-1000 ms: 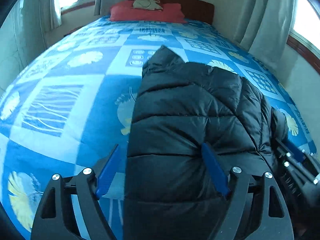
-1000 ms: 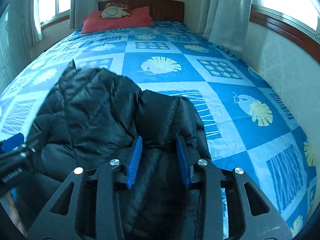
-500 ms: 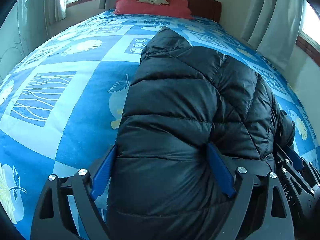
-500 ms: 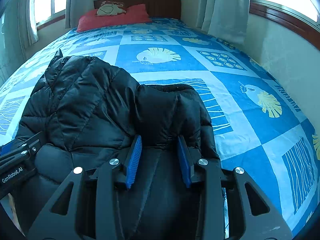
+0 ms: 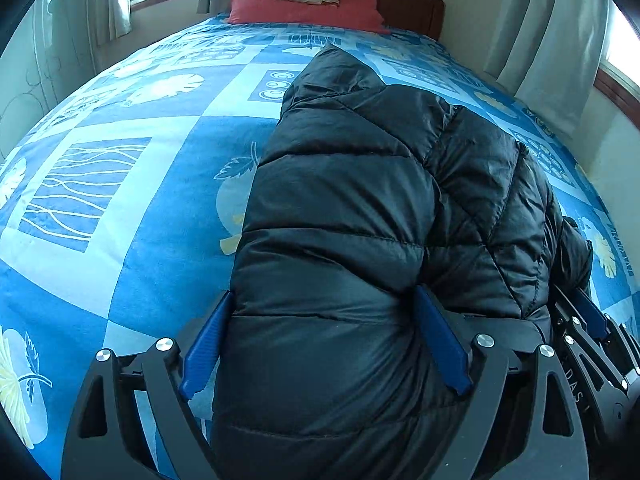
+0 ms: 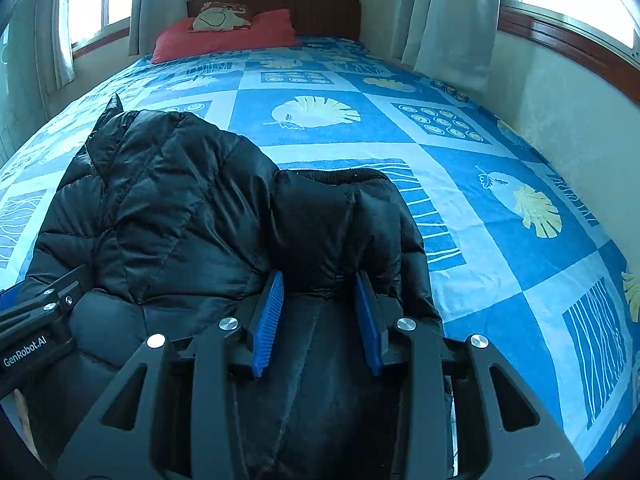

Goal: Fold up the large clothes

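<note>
On a blue patterned bedspread point(image 5: 132, 208), the left gripper point(image 5: 320, 340) is now sitting lower and closer over the black quilted puffer jacket point(image 5: 360, 200) than a second ago, its jaws spread wider, suggesting a release. The padding is bulging between its blue fingers point(image 5: 204, 340). The right gripper point(image 6: 318, 312) is staying half-closed, pinching a fold of jacket.

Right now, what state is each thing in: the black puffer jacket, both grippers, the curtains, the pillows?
Black quilted puffer jacket: bunched in a heap on the blue patterned bedspread.
Left gripper: jaws wide, straddling a jacket fold.
Right gripper: shut on a jacket fold.
Pale curtains: drawn aside.
Red pillows: flat against the wooden headboard.
</note>
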Motion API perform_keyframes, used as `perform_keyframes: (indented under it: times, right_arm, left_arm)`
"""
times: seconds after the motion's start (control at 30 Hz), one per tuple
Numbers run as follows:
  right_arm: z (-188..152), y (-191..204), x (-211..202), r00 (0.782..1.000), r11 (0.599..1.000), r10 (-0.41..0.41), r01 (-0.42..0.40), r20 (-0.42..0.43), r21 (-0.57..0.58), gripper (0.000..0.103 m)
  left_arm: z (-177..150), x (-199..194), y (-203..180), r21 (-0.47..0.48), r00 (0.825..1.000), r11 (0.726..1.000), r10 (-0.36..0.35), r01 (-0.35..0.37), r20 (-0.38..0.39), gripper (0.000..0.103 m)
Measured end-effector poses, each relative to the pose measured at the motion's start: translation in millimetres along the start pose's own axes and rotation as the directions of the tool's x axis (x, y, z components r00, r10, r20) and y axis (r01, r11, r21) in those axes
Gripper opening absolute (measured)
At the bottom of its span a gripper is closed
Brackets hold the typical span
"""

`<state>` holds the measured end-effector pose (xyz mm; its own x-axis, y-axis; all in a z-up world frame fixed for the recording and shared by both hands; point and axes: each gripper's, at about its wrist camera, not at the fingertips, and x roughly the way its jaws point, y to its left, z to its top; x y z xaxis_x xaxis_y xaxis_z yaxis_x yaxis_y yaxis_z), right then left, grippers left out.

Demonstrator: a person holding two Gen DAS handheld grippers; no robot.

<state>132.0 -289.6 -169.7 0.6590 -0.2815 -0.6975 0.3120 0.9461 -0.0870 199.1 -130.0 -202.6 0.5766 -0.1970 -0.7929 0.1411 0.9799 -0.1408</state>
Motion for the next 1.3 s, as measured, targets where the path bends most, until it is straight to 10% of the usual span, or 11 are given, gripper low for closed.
perform_keyframes:
  times: [0.5, 0.67, 0.83, 1.03, 1.3]
  right_arm:
    - [5.4, -5.3, -19.7, 1.0, 1.0, 0.021, -0.021, 0.016, 0.004, 0.04]
    - [7.3, -11.1, -39.1, 0.999, 0.999, 0.028, -0.029, 0.046, 0.021, 0.071]
    - [6.8, -34.1, -43.8, 0.992, 0.986, 0.122, -0.123, 0.013, 0.11, 0.076]
    - [-3.2, -66.3, -33.9, 0.964, 0.935, 0.26, -0.239, -0.049, 0.263, 0.086]
    - [-34.5, -103.9, 1.0, 0.87, 0.758, 0.491, -0.399, -0.049, 0.516, 0.098]
  left_arm:
    - [5.6, -12.3, 18.3, -0.068, 0.996, 0.995, -0.082, 0.08, -0.039, 0.088]
    - [6.2, -27.7, 37.5, -0.147, 0.988, 0.98, -0.146, 0.138, -0.045, 0.088]
    - [1.9, -42.0, 55.3, -0.181, 0.977, 0.962, -0.212, 0.202, -0.037, 0.088]
    - [-17.3, -43.5, 88.0, -0.373, 0.941, 0.882, -0.333, 0.289, -0.059, 0.088]
    - [-46.9, -5.9, 99.0, -0.599, 0.809, 0.665, -0.586, 0.446, -0.049, 0.089]
